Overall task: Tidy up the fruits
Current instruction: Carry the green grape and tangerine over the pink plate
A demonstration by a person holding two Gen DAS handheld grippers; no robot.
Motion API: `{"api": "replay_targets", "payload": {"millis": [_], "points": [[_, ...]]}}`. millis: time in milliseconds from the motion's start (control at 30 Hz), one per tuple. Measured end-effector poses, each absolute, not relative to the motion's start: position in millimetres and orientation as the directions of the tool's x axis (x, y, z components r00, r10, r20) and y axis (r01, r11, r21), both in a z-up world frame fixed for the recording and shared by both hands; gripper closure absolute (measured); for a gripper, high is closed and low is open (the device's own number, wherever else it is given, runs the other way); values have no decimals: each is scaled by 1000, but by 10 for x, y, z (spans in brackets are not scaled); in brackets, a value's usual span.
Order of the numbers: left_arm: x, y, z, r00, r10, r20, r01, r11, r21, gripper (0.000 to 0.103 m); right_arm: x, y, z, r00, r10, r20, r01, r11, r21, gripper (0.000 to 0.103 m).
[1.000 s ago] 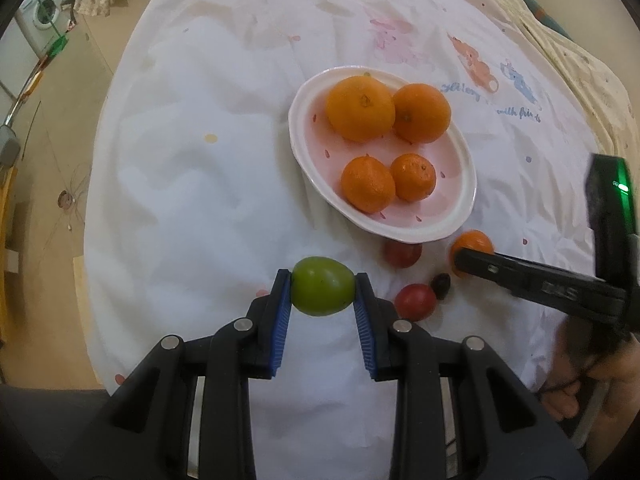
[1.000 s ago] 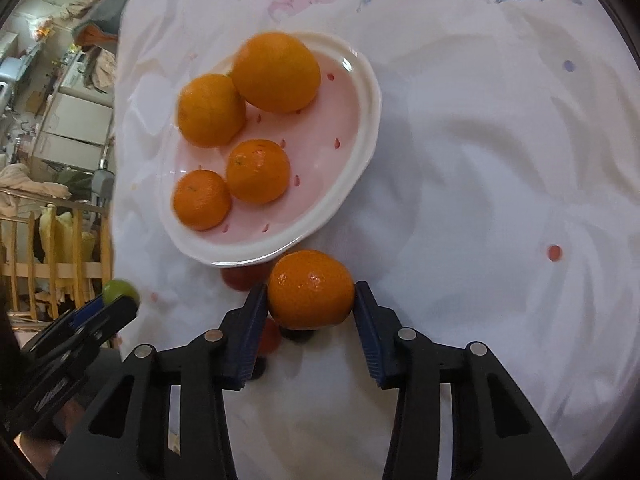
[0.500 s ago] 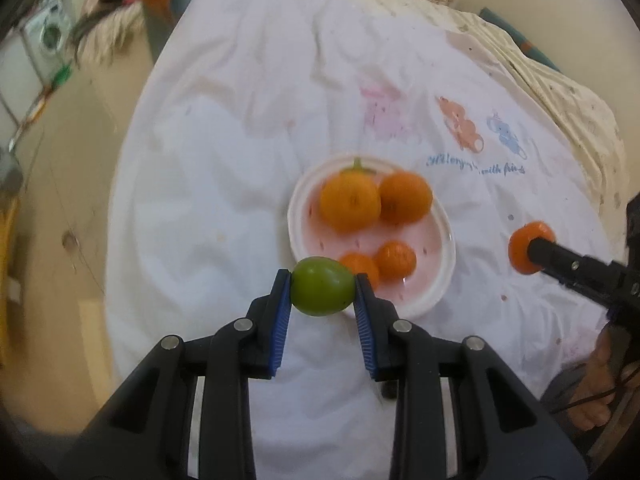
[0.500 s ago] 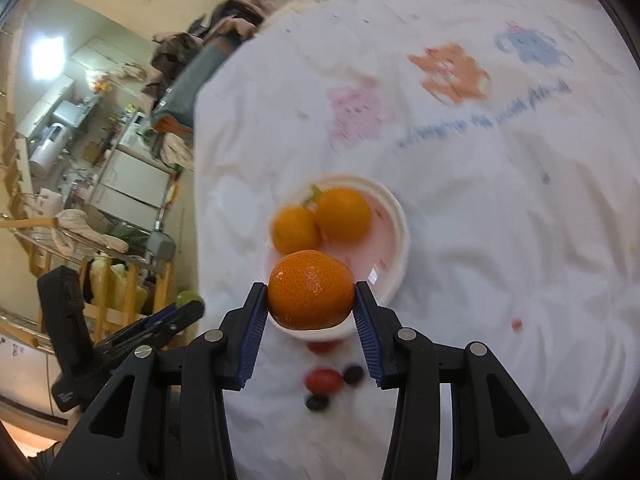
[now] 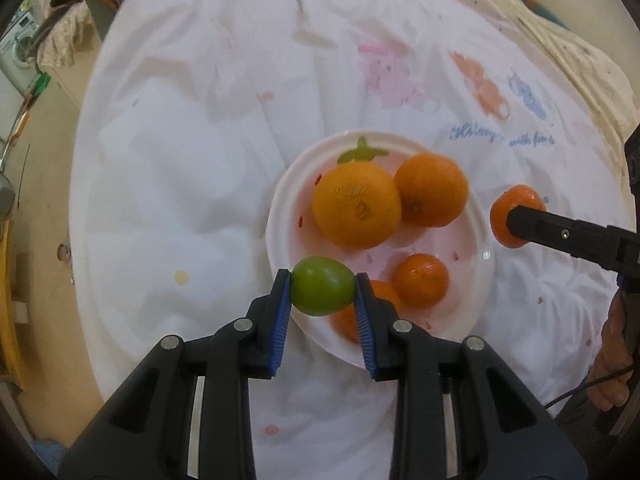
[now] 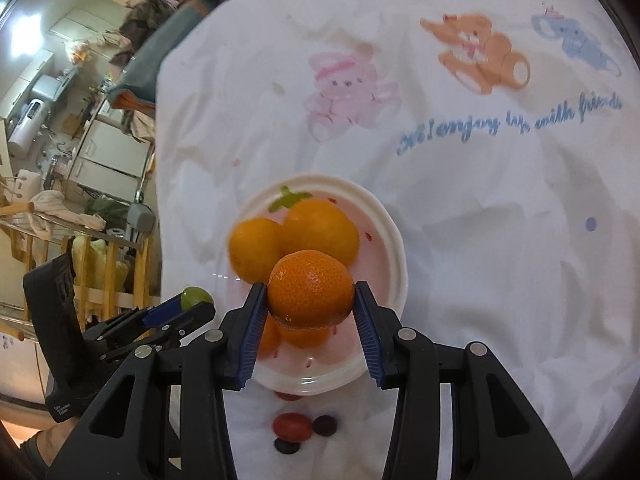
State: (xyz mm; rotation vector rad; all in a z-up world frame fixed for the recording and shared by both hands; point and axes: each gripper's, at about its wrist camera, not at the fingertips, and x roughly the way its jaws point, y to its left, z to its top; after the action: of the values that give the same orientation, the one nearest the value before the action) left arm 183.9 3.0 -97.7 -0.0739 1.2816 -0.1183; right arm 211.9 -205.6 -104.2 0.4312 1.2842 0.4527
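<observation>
Both your grippers have dropped closer to the white plate (image 5: pixel 280 216) since half a second ago. Your left gripper (image 5: pixel 322 292) pinches the green fruit (image 5: pixel 322 291) above the plate's near rim, while your right gripper (image 6: pixel 310 294) clamps a mandarin (image 6: pixel 310 288) over the plate, where four oranges (image 5: pixel 356 210) sit.

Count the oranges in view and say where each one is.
5. Four lie on the plate: two large at the back, two small in front. One is held in the right hand-held gripper.
</observation>
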Motion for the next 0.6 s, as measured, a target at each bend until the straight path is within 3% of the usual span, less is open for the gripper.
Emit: {"api": "replay_targets", "payload": {"millis": [500, 600], "points": [[1953, 23, -1169, 235, -181, -955, 22, 983, -181, 76, 2191, -2070, -1388, 153, 521, -840, -23, 851, 524, 57], [1957, 14, -1191, 235, -172, -957, 17, 985, -173, 69, 2178, -2045, -1423, 140, 518, -844, -27, 854, 520, 56]]}}
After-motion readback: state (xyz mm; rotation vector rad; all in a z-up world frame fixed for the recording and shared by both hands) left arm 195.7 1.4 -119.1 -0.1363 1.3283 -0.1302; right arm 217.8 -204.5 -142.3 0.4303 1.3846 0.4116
